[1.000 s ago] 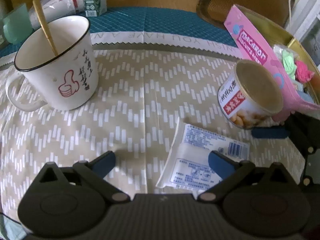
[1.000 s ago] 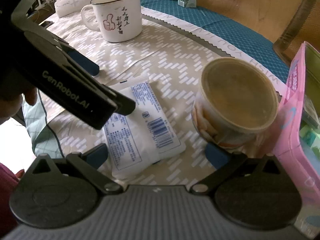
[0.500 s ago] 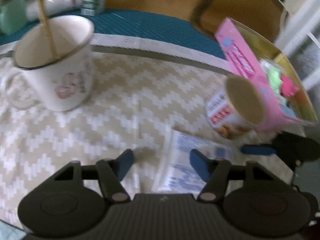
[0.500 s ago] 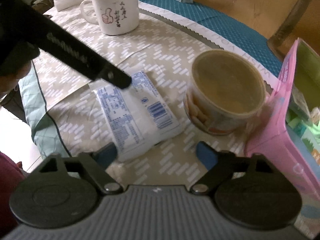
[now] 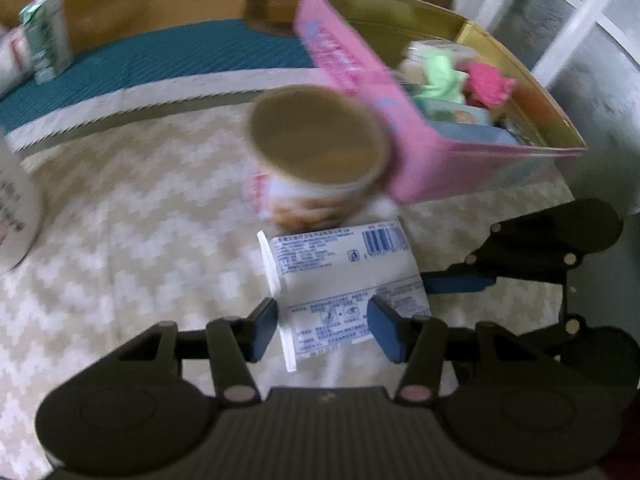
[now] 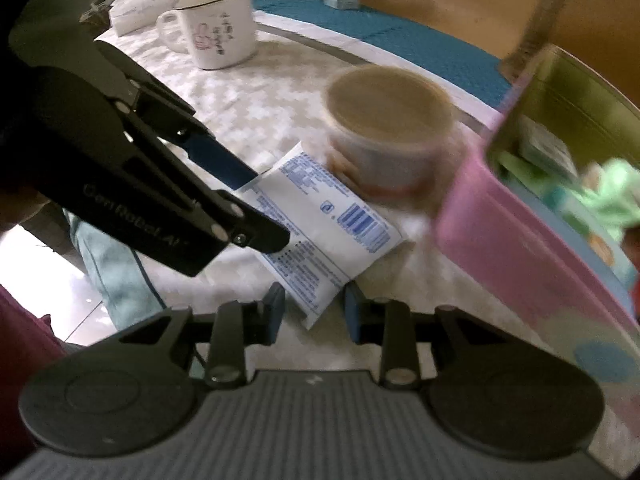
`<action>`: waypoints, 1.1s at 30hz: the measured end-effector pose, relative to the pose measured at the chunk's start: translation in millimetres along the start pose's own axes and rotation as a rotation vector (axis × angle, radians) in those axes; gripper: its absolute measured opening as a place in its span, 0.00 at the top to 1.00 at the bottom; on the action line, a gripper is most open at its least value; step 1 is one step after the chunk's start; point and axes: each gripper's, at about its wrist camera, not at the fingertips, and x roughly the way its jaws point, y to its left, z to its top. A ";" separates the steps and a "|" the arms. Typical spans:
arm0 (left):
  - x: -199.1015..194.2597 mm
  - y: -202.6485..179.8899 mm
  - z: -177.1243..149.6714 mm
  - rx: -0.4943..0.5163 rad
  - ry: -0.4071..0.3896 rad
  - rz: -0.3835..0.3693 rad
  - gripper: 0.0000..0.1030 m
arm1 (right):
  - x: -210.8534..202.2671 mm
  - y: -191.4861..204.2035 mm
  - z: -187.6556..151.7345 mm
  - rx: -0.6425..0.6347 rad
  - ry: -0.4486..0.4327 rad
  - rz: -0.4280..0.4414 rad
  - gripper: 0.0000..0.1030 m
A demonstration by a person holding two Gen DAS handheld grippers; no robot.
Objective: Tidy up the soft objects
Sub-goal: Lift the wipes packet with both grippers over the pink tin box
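A white soft packet with blue print lies on the patterned tablecloth, its far end against a round can. My left gripper has the packet's near end between its blue pads, jaws closing and pressing it. From the other side my right gripper is closing on a corner of the same packet. In the right wrist view the left gripper reaches over the packet from the left. One right finger shows beside the packet. This moment's pictures are blurred.
An open pink box with a gold inside stands just behind the can and holds green and pink soft things. A white mug with a stick in it stands far left. Cartons stand at the back edge.
Both grippers have narrowed from wide open onto the packet. Both have moved toward the can and the pink box, and the packet now touches the can.
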 end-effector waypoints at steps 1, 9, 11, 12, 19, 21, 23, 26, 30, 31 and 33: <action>2.4 -7.4 0.7 0.013 -0.005 -0.002 0.51 | -1.2 -2.6 -2.8 0.004 -0.002 -0.005 0.67; 18.7 -14.9 25.6 -0.070 -0.053 0.090 0.49 | 15.2 -3.2 17.1 -0.067 -0.044 -0.034 0.67; 17.3 -2.5 29.7 -0.134 -0.050 0.080 0.50 | 10.6 -3.3 14.0 -0.086 -0.042 -0.023 0.69; 16.9 -2.1 30.5 -0.150 -0.042 0.080 0.50 | 7.2 -3.6 9.6 -0.094 -0.041 -0.008 0.70; 14.9 -56.2 13.2 0.000 -0.022 0.092 0.48 | -24.5 -26.5 -37.0 -0.065 -0.013 0.027 0.71; 20.3 -70.7 10.8 0.007 -0.010 0.063 0.48 | -35.9 -35.1 -53.9 -0.038 -0.002 0.017 0.71; 27.2 -86.1 11.5 0.026 0.008 0.023 0.48 | -47.1 -44.1 -69.5 0.003 0.010 0.008 0.71; 36.9 -114.0 12.3 0.093 0.035 -0.019 0.50 | -61.0 -57.0 -84.1 0.095 0.024 -0.001 0.71; 32.7 -147.6 16.6 0.201 0.017 -0.052 0.50 | -91.2 -68.9 -95.3 0.195 -0.026 -0.024 0.71; 31.1 -154.0 20.8 0.211 0.008 -0.062 0.50 | -97.3 -71.2 -96.0 0.208 -0.041 -0.036 0.72; 26.6 -166.1 29.6 0.196 -0.027 -0.118 0.50 | -114.6 -76.6 -99.9 0.229 -0.078 -0.068 0.72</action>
